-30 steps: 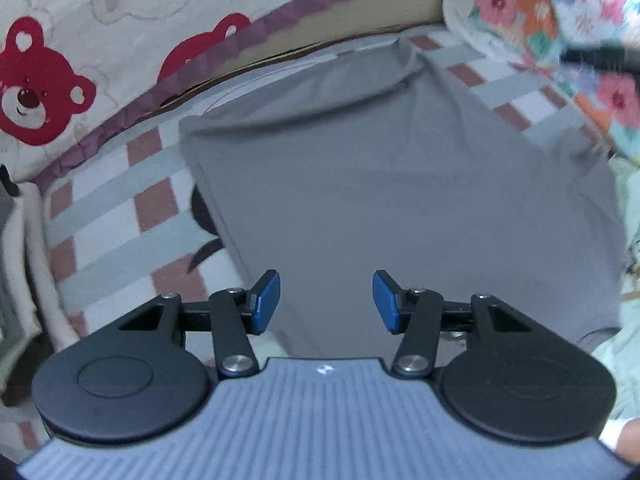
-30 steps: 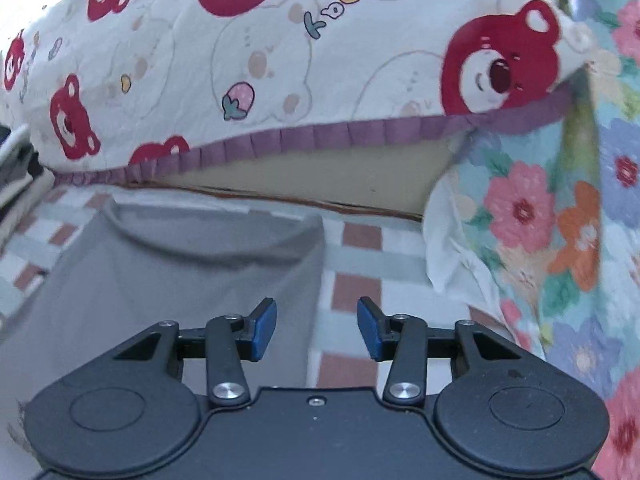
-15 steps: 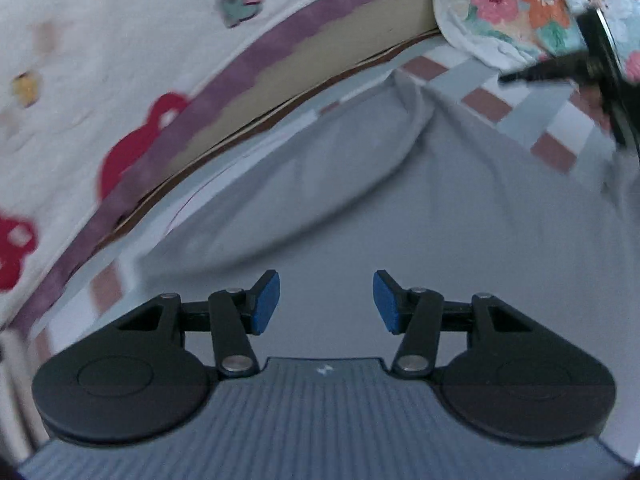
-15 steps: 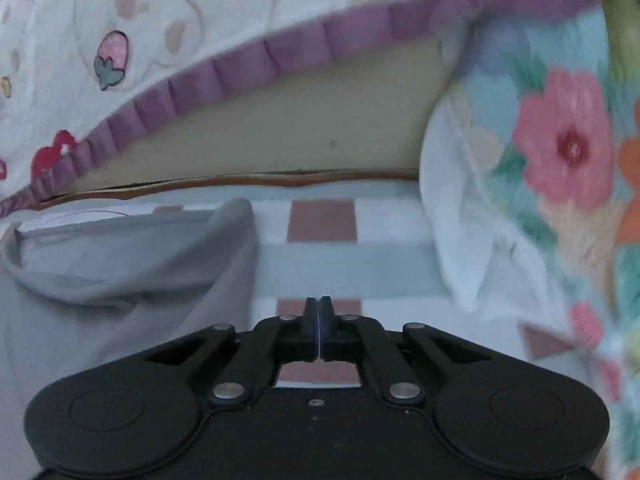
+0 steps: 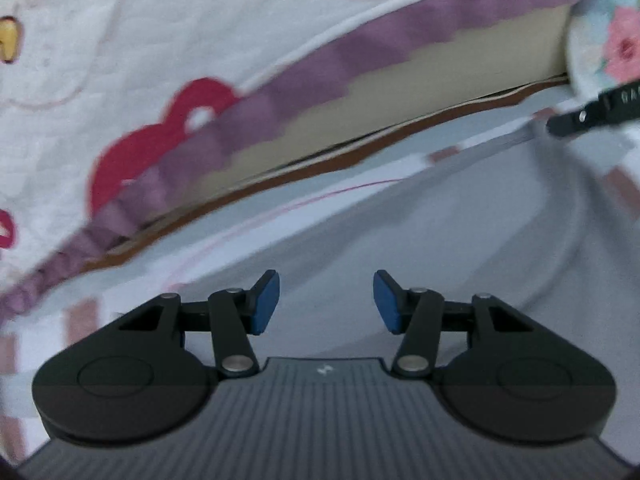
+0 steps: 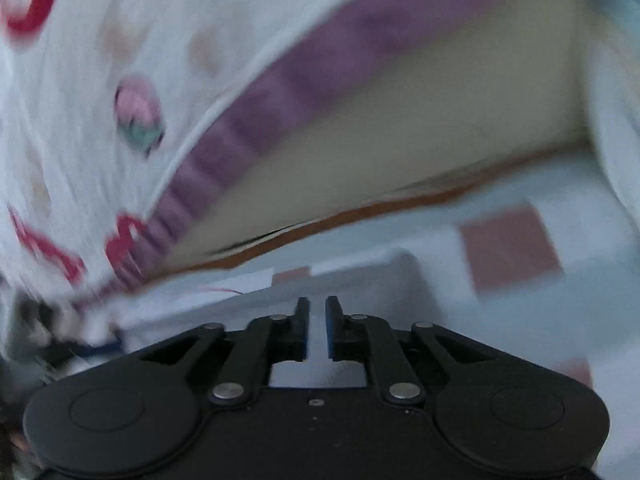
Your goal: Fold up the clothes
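Observation:
A grey garment (image 5: 460,220) lies spread on the checked bed sheet. My left gripper (image 5: 326,304) hovers open just above the garment's far edge, with nothing between its blue pads (image 5: 264,304). In the left wrist view the right gripper (image 5: 554,125) shows at the upper right, at the garment's far right corner, where the cloth rises toward it. In the blurred right wrist view the right gripper (image 6: 317,328) has its jaws almost together, with a thin strip of the grey garment (image 6: 360,280) between them.
A bear-print quilt (image 5: 120,40) with a purple frill (image 5: 360,52) hangs close behind the garment. A beige panel (image 6: 440,128) sits under the frill. The red and white checked sheet (image 6: 508,244) lies to the right, and a floral cloth (image 5: 616,40) at the far right.
Both grippers have moved forward toward the garment's far edge and the quilt. The right jaws went from open to fully together, and now a narrow gap holds grey cloth. The left stayed open.

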### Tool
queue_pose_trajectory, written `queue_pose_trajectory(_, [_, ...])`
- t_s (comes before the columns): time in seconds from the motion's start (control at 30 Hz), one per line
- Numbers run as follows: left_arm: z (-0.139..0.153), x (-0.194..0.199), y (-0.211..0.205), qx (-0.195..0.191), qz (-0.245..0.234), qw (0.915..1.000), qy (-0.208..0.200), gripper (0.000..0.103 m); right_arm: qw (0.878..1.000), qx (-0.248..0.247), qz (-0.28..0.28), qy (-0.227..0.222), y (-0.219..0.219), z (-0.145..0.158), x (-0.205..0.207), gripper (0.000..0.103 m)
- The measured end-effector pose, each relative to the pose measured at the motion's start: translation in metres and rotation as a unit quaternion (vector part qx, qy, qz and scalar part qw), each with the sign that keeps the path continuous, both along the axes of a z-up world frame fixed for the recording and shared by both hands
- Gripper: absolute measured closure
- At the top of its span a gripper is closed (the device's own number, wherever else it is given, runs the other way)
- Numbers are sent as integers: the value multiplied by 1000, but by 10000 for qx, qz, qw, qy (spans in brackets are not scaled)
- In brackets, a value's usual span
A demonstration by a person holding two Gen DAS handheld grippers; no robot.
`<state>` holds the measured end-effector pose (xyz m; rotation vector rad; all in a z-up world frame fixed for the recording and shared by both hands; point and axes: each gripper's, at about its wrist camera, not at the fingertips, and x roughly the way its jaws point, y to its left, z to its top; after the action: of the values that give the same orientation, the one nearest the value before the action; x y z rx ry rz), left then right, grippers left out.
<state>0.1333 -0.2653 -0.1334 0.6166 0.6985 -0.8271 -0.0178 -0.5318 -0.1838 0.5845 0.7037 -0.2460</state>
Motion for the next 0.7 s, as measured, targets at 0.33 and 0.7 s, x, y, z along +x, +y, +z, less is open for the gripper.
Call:
queue_pose_trajectory(0.33, [-27,43,72,390,1019,9940,28,51,9892,-1388,444,128,30,-33,-21,70])
queue_pose_trajectory(0.7, [-28,51,84,120,1066,9929,520,45,9812,-1758,716,359,43,-38,-36,55])
